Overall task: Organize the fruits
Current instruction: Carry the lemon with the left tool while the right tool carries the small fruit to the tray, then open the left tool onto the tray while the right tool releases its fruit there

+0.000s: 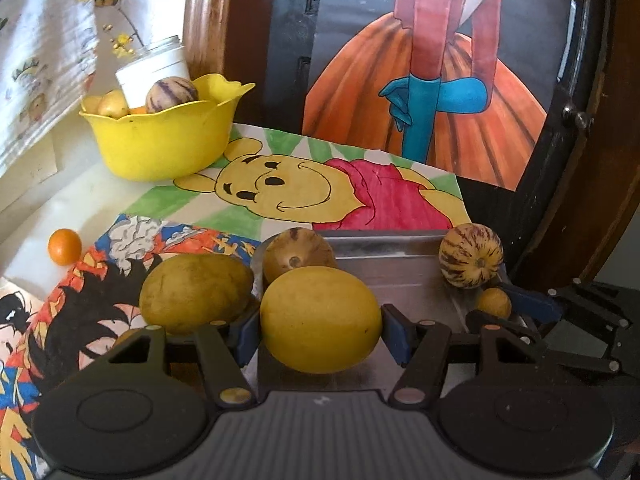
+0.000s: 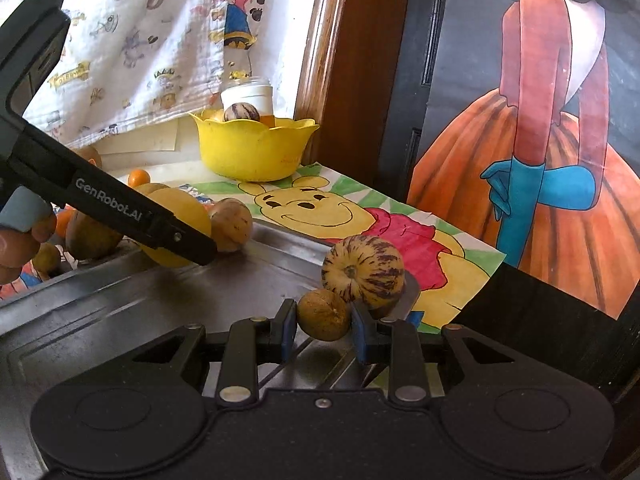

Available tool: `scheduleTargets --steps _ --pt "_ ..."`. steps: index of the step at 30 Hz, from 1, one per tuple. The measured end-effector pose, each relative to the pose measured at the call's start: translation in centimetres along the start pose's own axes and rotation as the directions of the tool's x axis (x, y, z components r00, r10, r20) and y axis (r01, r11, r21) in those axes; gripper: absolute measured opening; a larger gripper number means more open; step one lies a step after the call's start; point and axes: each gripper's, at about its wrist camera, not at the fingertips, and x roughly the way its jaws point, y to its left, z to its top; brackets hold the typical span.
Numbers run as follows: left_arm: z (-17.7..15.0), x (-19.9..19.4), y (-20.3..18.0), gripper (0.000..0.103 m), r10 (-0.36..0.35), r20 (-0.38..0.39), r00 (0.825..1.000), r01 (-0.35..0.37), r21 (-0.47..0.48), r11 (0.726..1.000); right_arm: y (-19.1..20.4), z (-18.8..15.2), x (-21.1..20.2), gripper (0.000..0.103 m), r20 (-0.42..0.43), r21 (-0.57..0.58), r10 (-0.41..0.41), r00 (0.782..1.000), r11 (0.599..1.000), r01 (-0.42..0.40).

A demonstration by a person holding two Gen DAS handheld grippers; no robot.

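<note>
Between the blue pads of the left tool [image 1: 320, 326] sits a large yellow fruit [image 1: 320, 320], both pads pressed to its sides, so this tool grips it over the near edge of a metal tray [image 2: 100, 312]. Just to its left lies a dull green-yellow fruit [image 1: 196, 292] on a colourful cartoon drawing [image 1: 80, 320], and right behind the held fruit a brownish round fruit [image 1: 298, 254] rests at the tray's far left corner. Over on the right, the right tool [image 2: 323, 320] is clamped on a small brown fruit [image 2: 323, 314], low over the tray. Touching that small fruit from behind is a striped melon-like fruit [image 2: 364, 272] at the tray's far right edge. In the right wrist view a person's fingertips [image 2: 16, 244] show at the left border beside the left tool's black body. Farther back a bear drawing [image 1: 320, 188] lies flat on the worktop [image 1: 72, 200], with a small orange fruit [image 1: 64, 247] well off to the left on the bare surface. Beyond the drawing stands a yellow scalloped bowl [image 1: 164, 140] holding a striped fruit [image 1: 171, 94] and other yellowish ones, a white jar [image 1: 154, 72] right behind it. At the back hangs a patterned cloth [image 2: 140, 40], and a painting of an orange gown [image 2: 540, 160] leans upright
</note>
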Motion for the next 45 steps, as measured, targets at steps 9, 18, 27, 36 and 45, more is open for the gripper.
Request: scheduleTargets --steps 9,18,27,36,45 --pt "-0.2 0.6 -0.5 0.066 0.018 -0.002 1.0 -0.018 0.052 0.998 0.4 -0.1 -0.3 0.031 0.006 -0.027 -0.02 1.0 0.999 0.02" --pt "-0.6 0.9 -1.0 0.066 0.07 0.005 0.998 -0.07 0.131 0.989 0.9 0.1 -0.1 0.031 -0.015 -0.058 -0.034 0.999 0.998 0.033" --pt "-0.7 0.9 -1.1 0.067 0.081 0.002 0.997 -0.08 0.156 0.985 1.3 0.2 -0.2 0.031 -0.027 -0.069 -0.042 0.999 0.997 0.04" --pt "-0.5 0.5 -0.7 0.072 0.072 0.002 0.997 -0.071 0.127 0.989 1.4 0.3 -0.6 0.034 -0.03 -0.069 -0.048 0.998 0.997 0.046" --pt "-0.2 -2.4 -0.7 0.084 0.056 0.049 0.997 -0.061 0.093 0.994 2.0 1.0 -3.6 0.042 -0.018 -0.04 -0.072 0.997 0.997 0.071"
